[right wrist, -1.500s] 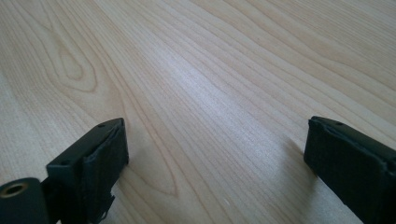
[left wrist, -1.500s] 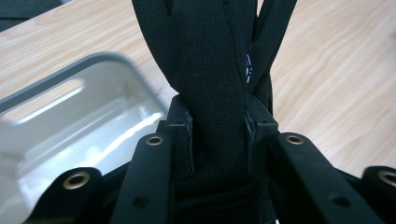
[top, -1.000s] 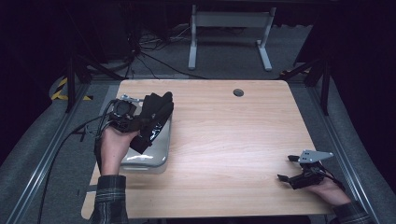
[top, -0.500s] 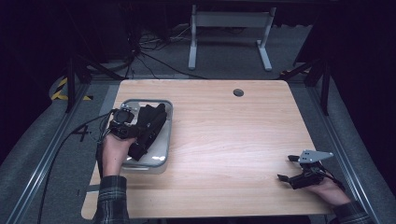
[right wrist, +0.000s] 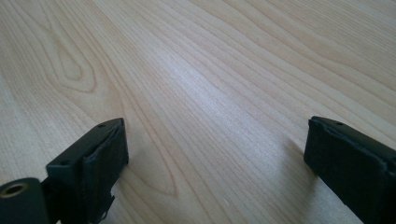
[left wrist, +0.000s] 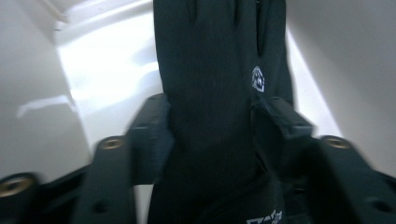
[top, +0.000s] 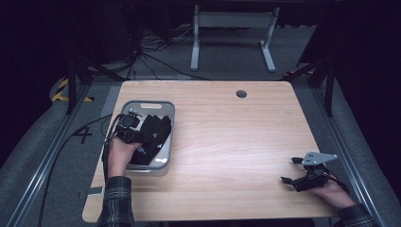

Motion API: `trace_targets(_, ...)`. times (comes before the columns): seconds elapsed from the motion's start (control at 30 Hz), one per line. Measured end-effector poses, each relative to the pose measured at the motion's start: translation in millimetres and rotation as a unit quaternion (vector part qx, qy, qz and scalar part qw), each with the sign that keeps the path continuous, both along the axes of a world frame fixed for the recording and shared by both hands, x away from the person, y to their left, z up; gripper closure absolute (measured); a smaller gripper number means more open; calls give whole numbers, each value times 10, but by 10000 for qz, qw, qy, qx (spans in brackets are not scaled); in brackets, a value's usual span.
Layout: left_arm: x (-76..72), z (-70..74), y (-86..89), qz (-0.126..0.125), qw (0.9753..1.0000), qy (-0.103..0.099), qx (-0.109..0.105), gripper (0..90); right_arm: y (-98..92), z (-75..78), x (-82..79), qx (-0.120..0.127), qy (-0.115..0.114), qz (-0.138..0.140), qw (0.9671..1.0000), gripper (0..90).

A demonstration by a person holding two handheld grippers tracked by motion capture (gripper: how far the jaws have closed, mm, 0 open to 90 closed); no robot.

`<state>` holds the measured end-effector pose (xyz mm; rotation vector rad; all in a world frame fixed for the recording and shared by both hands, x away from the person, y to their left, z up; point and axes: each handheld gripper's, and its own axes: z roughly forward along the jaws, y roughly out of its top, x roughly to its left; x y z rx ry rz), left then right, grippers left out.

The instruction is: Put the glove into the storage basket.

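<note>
A black glove with a small white logo lies in a grey tray at the table's left side. My left gripper is down in the tray and shut on the black glove, whose cloth fills the gap between the jaws over the tray's pale floor. My right gripper rests near the table's front right corner, open, with bare wood between its fingers.
The wooden table has a round cable hole near its far edge. A cable trails off the left side from the left gripper. A white desk frame stands on the floor beyond the table.
My left gripper has carried the glove down and toward the person, lowering it into the tray. The right gripper has stayed put.
</note>
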<state>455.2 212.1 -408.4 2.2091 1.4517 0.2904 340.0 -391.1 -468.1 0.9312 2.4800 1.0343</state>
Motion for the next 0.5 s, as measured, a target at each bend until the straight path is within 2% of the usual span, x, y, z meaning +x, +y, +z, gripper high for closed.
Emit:
trace_targets(0.13, -19, 35, -2, 40, 9999, -159, -38, 234, 0, 0, 0, 0, 0, 0, 10000, 67)
trace_targets(0.27, -44, 104, -38, -40, 9996, -286, -67, 170, 0, 0, 0, -1, 2, 2, 10000, 67)
trace_targets(0.5, -74, 225, -204, -226, 9979, -513, -326, 112, 0, 0, 0, 0, 2, 3, 10000, 67)
